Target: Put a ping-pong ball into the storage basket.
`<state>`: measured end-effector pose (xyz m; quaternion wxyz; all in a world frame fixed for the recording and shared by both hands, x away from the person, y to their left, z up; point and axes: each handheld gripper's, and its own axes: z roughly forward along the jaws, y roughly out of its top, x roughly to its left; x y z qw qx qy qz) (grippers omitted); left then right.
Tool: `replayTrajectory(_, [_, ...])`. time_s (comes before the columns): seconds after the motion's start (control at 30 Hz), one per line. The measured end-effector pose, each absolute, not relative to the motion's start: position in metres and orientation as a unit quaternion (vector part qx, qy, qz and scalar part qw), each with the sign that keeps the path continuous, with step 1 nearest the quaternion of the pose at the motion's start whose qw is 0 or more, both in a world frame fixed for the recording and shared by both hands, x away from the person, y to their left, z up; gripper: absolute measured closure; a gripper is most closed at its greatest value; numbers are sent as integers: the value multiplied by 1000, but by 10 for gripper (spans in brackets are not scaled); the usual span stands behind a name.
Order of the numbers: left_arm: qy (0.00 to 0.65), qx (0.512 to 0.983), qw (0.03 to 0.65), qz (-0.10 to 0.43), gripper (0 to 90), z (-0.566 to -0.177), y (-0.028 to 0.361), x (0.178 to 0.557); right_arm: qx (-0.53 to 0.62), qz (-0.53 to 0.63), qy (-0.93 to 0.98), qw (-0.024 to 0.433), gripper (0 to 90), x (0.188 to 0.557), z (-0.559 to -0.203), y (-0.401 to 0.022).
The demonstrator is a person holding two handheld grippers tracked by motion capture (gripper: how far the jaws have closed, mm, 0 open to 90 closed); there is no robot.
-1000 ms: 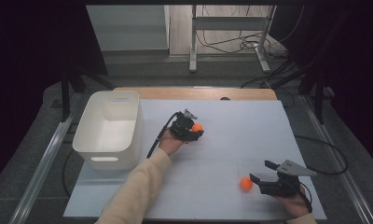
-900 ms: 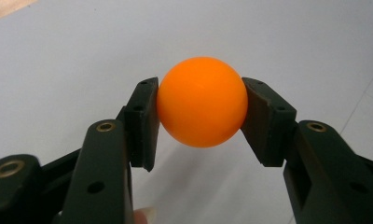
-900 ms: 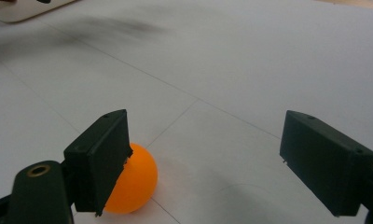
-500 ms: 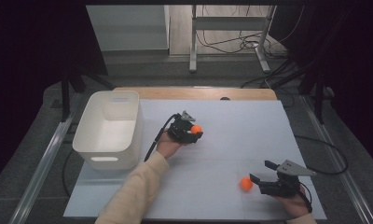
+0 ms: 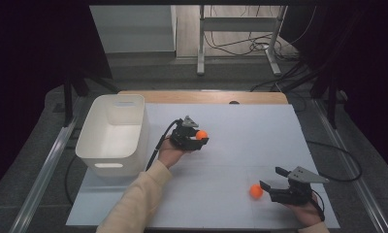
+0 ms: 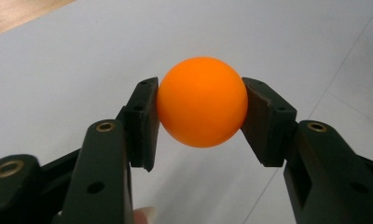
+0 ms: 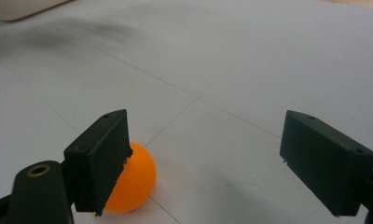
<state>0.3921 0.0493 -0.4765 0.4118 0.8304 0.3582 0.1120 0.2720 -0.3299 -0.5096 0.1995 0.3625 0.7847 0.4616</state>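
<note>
Your left gripper (image 5: 198, 137) pinches an orange ball (image 6: 202, 101) between both pads, clear of the white tabletop (image 5: 240, 145), mid-table, right of the white bin (image 5: 115, 133). Likely it is bound for that bin.

Your right gripper (image 5: 271, 181) sits near the table's front edge with its jaws spread wide. The second orange ball (image 5: 255, 191) rests on the table just beside the left-hand pad, not between the jaws, so nothing is gripped there.

Count: two balls, one bin, two grippers.

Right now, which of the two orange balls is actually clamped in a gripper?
The orange ball in the left gripper, near the white bin: both pads press it. The other ball lies on the table by the open right gripper.
</note>
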Motion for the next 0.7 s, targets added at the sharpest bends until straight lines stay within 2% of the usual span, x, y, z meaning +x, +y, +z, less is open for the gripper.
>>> replayTrajectory(0.7, [342, 827, 429, 123, 495, -458, 67, 365, 362, 460, 785, 205, 165, 272, -509, -328])
